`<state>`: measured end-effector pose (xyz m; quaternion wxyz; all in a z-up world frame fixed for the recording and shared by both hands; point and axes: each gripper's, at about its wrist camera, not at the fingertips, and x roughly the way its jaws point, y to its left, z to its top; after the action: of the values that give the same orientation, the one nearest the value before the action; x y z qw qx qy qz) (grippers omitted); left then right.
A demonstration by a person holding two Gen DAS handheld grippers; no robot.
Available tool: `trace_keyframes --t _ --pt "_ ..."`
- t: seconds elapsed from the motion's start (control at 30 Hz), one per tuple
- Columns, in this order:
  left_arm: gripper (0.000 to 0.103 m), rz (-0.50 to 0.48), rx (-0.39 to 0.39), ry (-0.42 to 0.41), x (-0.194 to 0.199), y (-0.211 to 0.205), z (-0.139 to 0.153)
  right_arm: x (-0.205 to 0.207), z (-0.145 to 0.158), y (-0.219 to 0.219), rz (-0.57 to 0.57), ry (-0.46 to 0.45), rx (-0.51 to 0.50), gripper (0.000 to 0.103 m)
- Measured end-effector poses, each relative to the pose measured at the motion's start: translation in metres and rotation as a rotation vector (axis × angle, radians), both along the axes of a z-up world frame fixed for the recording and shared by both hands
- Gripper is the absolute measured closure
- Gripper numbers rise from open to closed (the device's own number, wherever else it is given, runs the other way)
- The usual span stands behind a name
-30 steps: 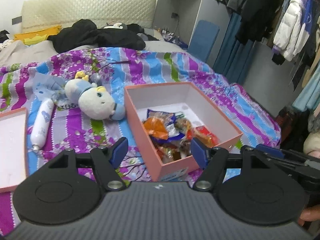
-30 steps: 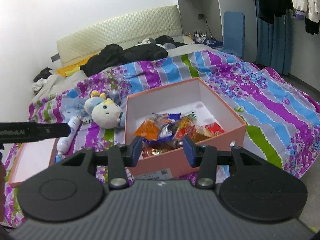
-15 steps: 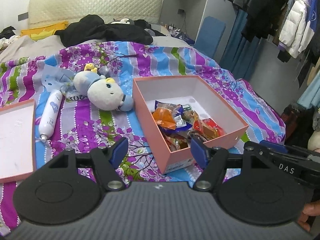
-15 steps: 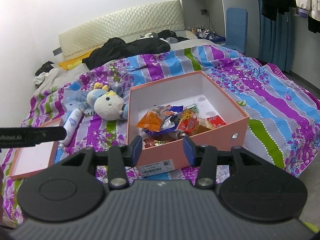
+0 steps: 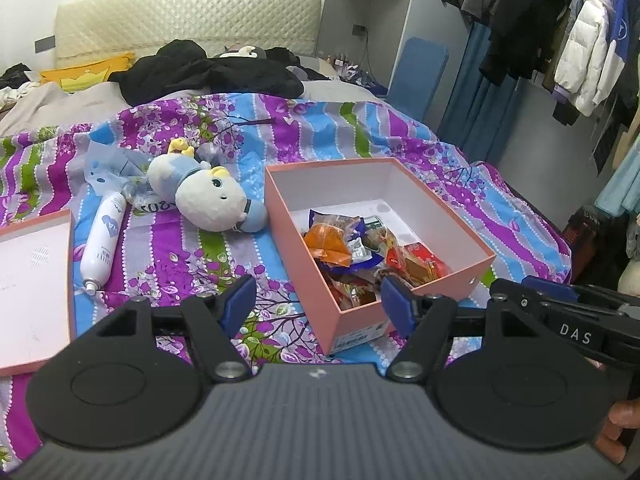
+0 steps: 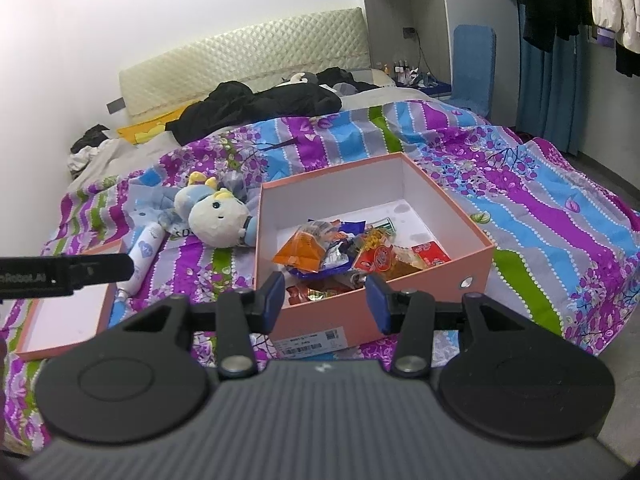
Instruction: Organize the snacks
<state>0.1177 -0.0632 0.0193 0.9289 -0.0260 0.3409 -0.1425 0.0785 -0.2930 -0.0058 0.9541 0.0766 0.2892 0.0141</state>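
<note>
Left wrist view: left gripper point(image 5: 318, 300) fingers apart, empty.
Right gripper point(image 6: 326, 294): fingers apart, empty.
Lidding: fetch flat pink cardboard lid point(image 5: 34, 280), lower squarely onto open pink cardboard box point(image 5: 436, 298) over loose wrapped snacks point(image 5: 360, 250).

A bed point(image 5: 360, 136) under a purple, blue and green striped floral quilt fills the room, its cream quilted headboard point(image 5: 188, 20) against the far white wall point(image 6: 200, 4). Right, grey cabinets point(image 5: 420, 40), blue curtains point(image 6: 548, 92) and hanging coats point(image 5: 592, 52).
</note>
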Motion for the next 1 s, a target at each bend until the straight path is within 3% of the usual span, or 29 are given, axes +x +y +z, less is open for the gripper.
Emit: trace_keyframes --t 0.23,0.37,0.43,0.47,0.5,1.0 --pt "0.023 -0.007 -0.004 -0.005 -0.001 0.000 0.004 -0.001 0.004 0.001 -0.007 -0.010 -0.008 0.056" --pt "0.012 -0.006 -0.013 -0.005 -0.001 0.003 0.007 -0.001 0.005 0.001 -0.021 -0.014 -0.018 0.056" --pt "0.006 0.001 -0.026 -0.011 0.000 0.005 0.009 -0.001 0.005 0.001 -0.034 -0.011 -0.023 0.032" --pt "0.005 0.002 -0.037 -0.012 0.000 0.007 0.010 -0.001 0.004 0.000 -0.043 -0.016 -0.023 0.011" --pt "0.004 0.001 -0.040 -0.010 0.002 0.007 0.010 -0.002 0.004 0.000 -0.049 -0.027 -0.028 0.005" --pt "0.004 -0.017 -0.005 -0.001 0.002 0.001 0.015 -0.001 0.007 -0.001 -0.055 -0.034 -0.026 0.004"
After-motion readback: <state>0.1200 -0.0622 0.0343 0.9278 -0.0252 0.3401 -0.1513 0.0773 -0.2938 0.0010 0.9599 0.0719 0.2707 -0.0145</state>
